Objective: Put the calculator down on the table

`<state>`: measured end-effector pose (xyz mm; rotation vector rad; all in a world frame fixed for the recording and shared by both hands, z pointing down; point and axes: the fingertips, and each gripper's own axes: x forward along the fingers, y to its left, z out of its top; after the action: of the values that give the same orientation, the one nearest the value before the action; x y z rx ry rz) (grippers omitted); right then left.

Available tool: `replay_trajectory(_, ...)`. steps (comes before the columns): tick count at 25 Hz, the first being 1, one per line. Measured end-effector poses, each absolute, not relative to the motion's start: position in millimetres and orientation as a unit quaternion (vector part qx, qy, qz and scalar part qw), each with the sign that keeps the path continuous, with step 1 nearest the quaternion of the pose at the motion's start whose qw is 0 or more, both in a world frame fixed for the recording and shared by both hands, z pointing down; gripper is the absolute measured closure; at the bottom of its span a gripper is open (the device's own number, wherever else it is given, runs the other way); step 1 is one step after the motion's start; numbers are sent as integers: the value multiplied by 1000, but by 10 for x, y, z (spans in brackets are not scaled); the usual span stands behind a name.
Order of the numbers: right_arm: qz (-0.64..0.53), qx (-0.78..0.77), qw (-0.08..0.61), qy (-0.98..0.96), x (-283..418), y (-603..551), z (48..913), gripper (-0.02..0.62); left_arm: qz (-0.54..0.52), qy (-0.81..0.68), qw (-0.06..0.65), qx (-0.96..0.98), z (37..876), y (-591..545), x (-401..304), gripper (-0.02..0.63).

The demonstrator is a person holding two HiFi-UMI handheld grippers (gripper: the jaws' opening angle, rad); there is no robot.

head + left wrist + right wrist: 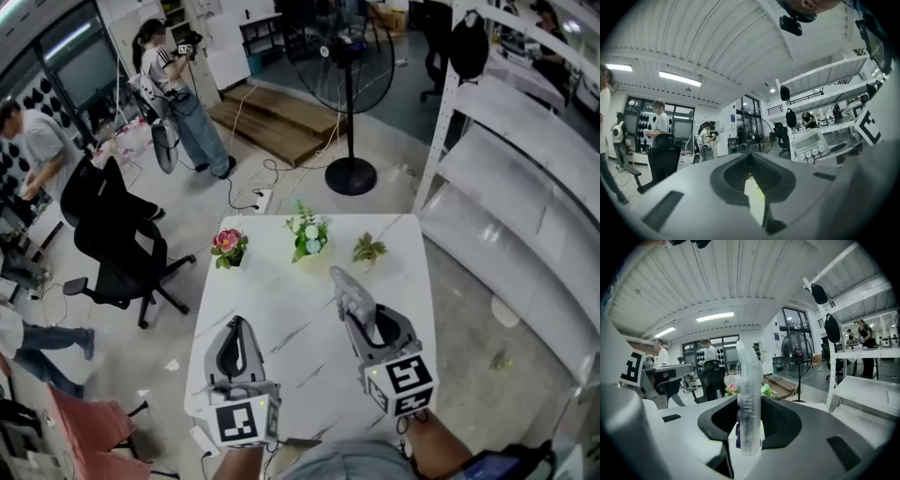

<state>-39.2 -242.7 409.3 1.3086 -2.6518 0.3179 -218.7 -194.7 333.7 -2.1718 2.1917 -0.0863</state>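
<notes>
The calculator (345, 292) is a pale, see-through slab held on edge above the white marble table (281, 309). My right gripper (367, 323) is shut on its lower part. In the right gripper view the calculator (749, 399) stands upright between the jaws, with dark keys showing on its left side. From the left gripper view its display and round keys (811, 146) show at the right. My left gripper (239, 328) hangs over the table's near left part, its jaws together at the tip (751, 157) and nothing held.
Three small potted plants stand along the table's far edge: pink flowers (228, 246), white flowers (308, 234) and a green sprig (368, 249). A black office chair (112, 246) is left of the table, white shelving (525, 187) to the right, and a standing fan (349, 94) beyond.
</notes>
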Motion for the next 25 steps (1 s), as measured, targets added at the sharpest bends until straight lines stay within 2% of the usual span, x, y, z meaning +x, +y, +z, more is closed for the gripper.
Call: replay_trajectory(25, 238, 439, 196, -844, -553, -2351, 5598, 453, -83, 692, -42, -716, 4150, -2200, -2411, 598)
